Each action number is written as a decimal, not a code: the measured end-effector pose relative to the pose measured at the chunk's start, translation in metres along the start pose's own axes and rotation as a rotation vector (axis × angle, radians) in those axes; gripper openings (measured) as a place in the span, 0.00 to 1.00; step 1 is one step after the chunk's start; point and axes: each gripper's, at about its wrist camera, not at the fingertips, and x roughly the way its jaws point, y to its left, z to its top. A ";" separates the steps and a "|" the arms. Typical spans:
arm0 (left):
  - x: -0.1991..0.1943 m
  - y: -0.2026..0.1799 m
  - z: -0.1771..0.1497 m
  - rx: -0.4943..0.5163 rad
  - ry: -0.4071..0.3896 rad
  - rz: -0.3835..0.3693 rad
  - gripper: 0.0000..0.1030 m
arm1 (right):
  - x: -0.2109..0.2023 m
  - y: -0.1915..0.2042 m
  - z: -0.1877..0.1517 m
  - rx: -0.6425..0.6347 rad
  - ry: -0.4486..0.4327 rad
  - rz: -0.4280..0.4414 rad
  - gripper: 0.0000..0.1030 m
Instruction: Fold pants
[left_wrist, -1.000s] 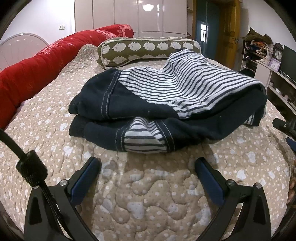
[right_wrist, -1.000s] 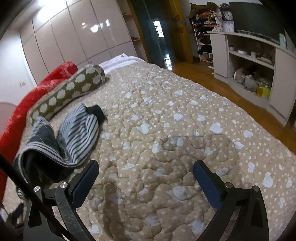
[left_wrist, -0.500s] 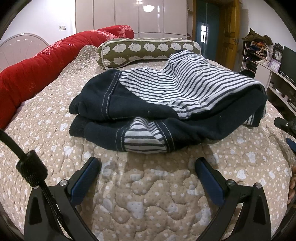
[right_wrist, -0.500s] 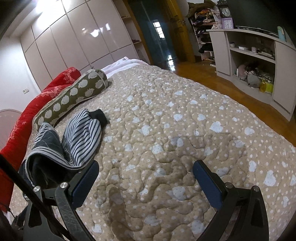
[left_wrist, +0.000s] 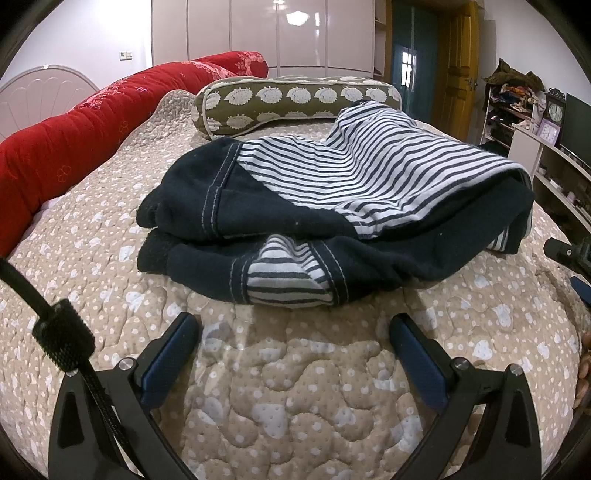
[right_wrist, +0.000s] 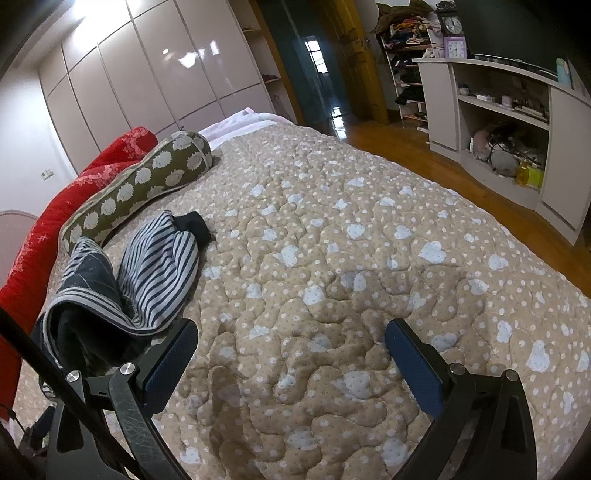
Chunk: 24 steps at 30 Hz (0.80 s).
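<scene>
The navy-and-white striped cotton pants (left_wrist: 332, 206) lie folded in a bundle on the beige quilted bedspread (left_wrist: 295, 387), near the olive patterned bolster (left_wrist: 295, 99). Left gripper (left_wrist: 295, 332) and right gripper (right_wrist: 291, 339) hover beside the bundle, jaws wide apart, holding nothing.

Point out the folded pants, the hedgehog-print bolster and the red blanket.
folded pants (left_wrist: 369, 177): left wrist view, striped top layer.
hedgehog-print bolster (left_wrist: 288, 99): left wrist view, middle of its side.
red blanket (left_wrist: 74, 136): left wrist view, its long side.

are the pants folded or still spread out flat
Folded. The pants lie on the quilt as a compact stacked bundle, layers doubled over each other, with neither gripper touching them.
</scene>
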 end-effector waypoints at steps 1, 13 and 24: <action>0.000 0.000 -0.001 0.000 -0.002 -0.001 1.00 | 0.001 0.000 0.000 -0.002 0.002 -0.003 1.00; -0.001 -0.001 -0.001 -0.011 -0.002 0.016 1.00 | 0.001 -0.005 0.002 0.011 0.022 0.046 1.00; 0.005 0.002 0.022 -0.064 0.153 0.006 0.95 | -0.004 -0.024 0.005 0.048 0.047 0.185 1.00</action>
